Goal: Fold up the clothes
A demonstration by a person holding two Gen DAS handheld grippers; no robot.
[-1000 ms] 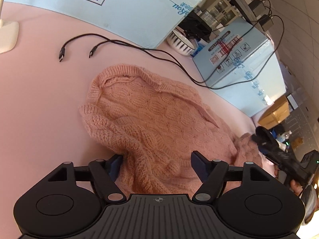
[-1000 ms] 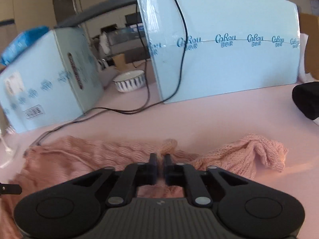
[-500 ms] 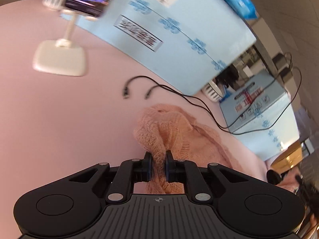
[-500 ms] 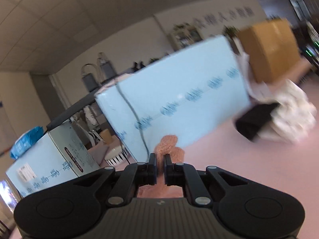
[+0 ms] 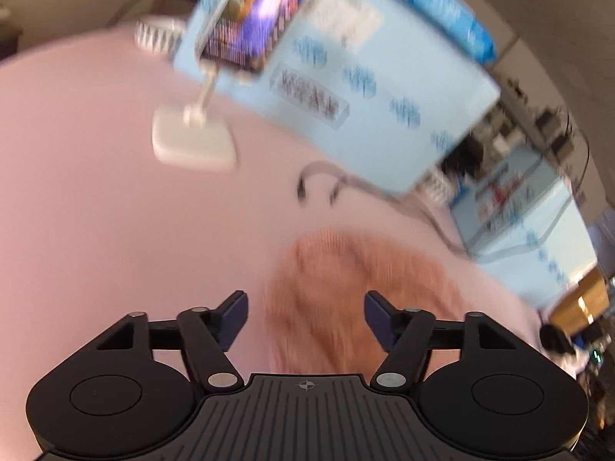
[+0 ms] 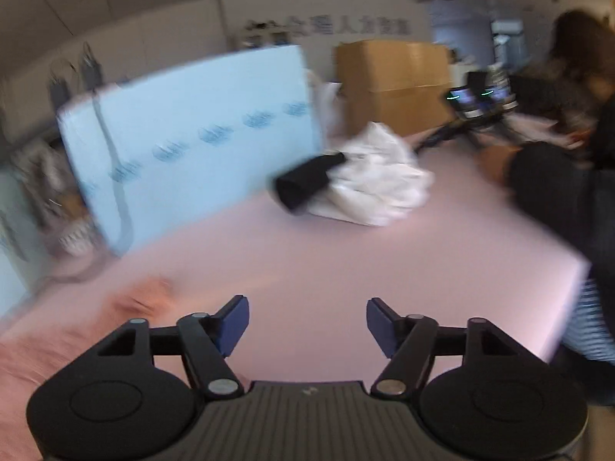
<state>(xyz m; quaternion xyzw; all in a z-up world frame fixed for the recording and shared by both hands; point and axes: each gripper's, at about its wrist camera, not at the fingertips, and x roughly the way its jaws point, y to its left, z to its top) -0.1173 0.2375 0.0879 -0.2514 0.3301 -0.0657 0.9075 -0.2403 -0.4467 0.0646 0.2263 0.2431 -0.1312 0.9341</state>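
Both handheld grippers hover with jaws spread wide and empty above a pink table (image 6: 346, 253), both views smeared by motion blur. The left gripper (image 5: 303, 313) faces a pink knitted sweater (image 5: 346, 299), which lies heaped on the table just ahead of and between its blue-padded fingers (image 5: 234, 313), running on under the gripper body; whether the pads touch the knit cannot be told. Beyond the sweater, two black cable ends (image 5: 317, 190) rest on the table, and farther ahead to the left stands a white phone stand (image 5: 192, 140) carrying a lit screen. A long light-blue box (image 5: 376, 88) runs across behind them. The right gripper (image 6: 307, 320) points over bare tabletop; a blurred edge of the sweater (image 6: 142, 299) lies to the left of its left finger. Well ahead sit a white crumpled bundle (image 6: 376, 184) with a black garment (image 6: 307, 184) against it, a light-blue box (image 6: 200, 142) and brown cartons (image 6: 396, 80). A person in dark clothing (image 6: 569, 176) leans at the table's far right.
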